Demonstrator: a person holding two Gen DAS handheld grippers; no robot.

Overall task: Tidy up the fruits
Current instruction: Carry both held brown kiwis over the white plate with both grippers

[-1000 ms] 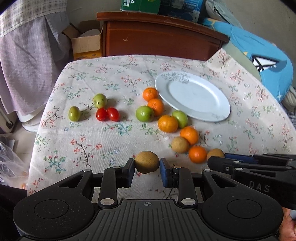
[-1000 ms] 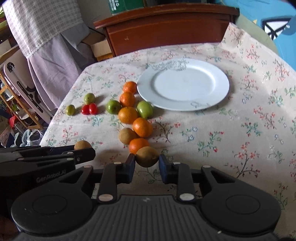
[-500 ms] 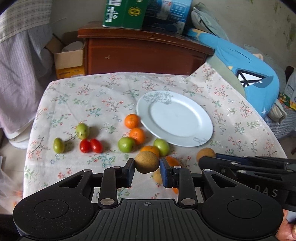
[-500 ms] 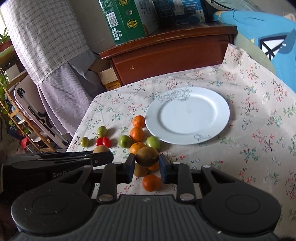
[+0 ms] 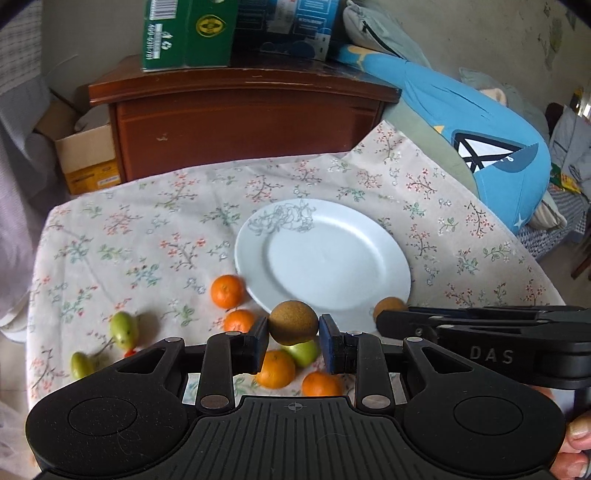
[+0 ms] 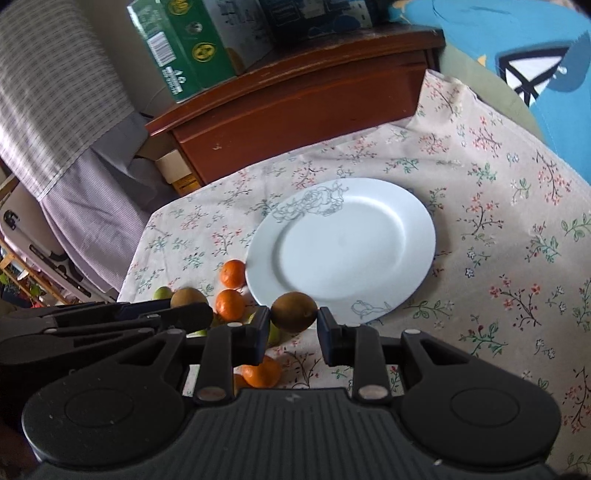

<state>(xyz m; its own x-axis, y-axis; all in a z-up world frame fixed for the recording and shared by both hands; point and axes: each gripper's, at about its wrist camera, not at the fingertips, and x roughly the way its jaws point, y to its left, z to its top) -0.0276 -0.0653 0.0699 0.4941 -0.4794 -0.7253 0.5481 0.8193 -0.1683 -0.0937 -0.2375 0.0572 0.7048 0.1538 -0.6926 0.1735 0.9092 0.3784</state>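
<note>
The tabletop [image 5: 155, 236] under its floral cloth takes up most of both views, w/ a brown wooden cabinet [image 5: 243, 122] behind it carrying a green carton [image 5: 184, 33], and a blue cushion [image 5: 480, 122] off to the right.

On the cloth we see the white plate [image 6: 343, 243], bare, w/ a grey line drawing on its far rim.

Our left gripper [image 5: 293, 334] has its jaws clamped on a brown kiwi [image 5: 293, 322], held above the near-left edge of the plate in the left wrist view. Our right gripper [image 6: 293, 323] has its jaws clamped on a second brown kiwi [image 6: 294, 311], also above the plate's near edge in its own view. Each gripper shows in the other's cam, approx. level and side by side, w/ its fruit poking out at the tip.

Loose fruit lies on the cloth left of and below the plate. One orange [image 5: 228, 291] sits just beside the plate's left rim, another orange [image 5: 239, 320] near it toward us; two more oranges [image 5: 275, 369] and a green fruit [image 5: 304, 350] show between and under the left jaws. Further left, well apart from the plate, are a green fruit [image 5: 125, 329] and a smaller green one [image 5: 82, 364], w/ a bit of red just visible between them.
</note>
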